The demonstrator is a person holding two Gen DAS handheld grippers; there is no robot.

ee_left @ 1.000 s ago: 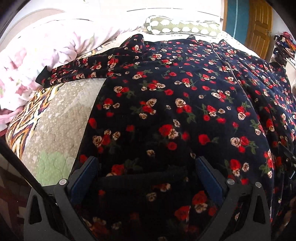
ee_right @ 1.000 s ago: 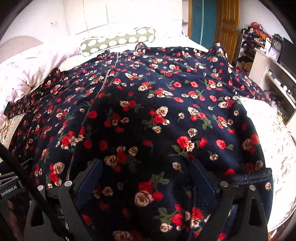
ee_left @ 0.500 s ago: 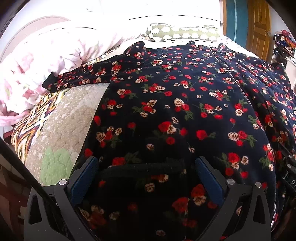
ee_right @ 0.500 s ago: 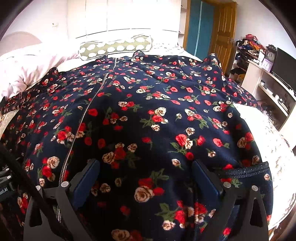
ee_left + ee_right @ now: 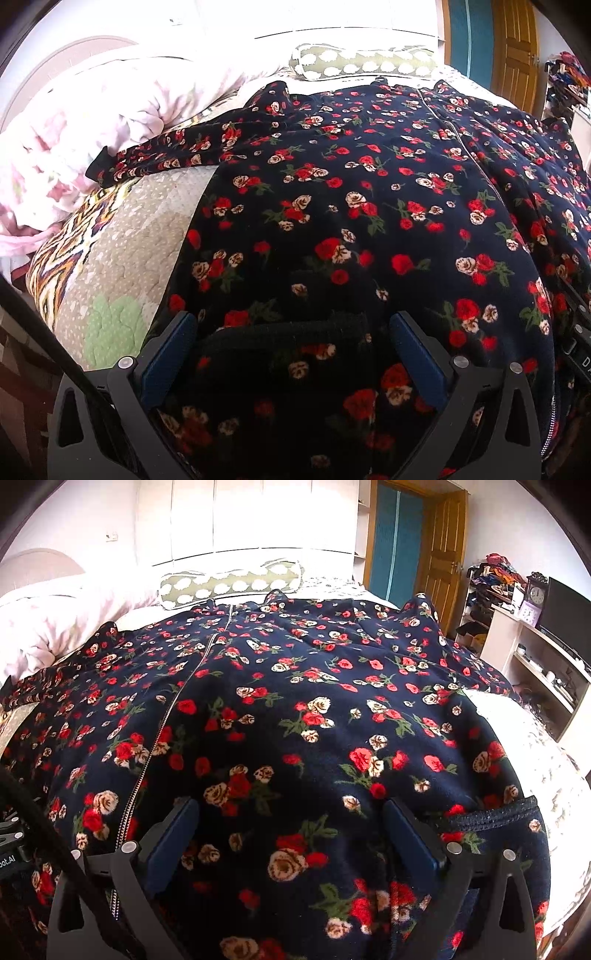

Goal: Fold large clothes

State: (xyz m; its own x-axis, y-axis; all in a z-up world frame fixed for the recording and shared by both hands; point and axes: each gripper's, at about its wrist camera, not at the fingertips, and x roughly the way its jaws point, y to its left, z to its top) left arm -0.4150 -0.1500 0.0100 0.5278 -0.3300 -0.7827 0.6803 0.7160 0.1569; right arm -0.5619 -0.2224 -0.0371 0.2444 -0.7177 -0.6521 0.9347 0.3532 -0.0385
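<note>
Over the last second both views had risen, showing more wall and door. The floral garment (image 5: 369,221) lay spread across the bed (image 5: 122,266), hem at its near edge. The left gripper (image 5: 291,354) and right gripper (image 5: 291,834) hovered there, jaws spread, nothing pinched. Folding seemed unstarted; next, each needed a hem grip.

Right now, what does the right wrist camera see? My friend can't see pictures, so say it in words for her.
A big dark robe with red and cream roses lies spread flat over a bed, its zip running up the left. The right gripper is open, fingers apart over the near hem. Behind are a spotted pillow and a wooden door.
</note>
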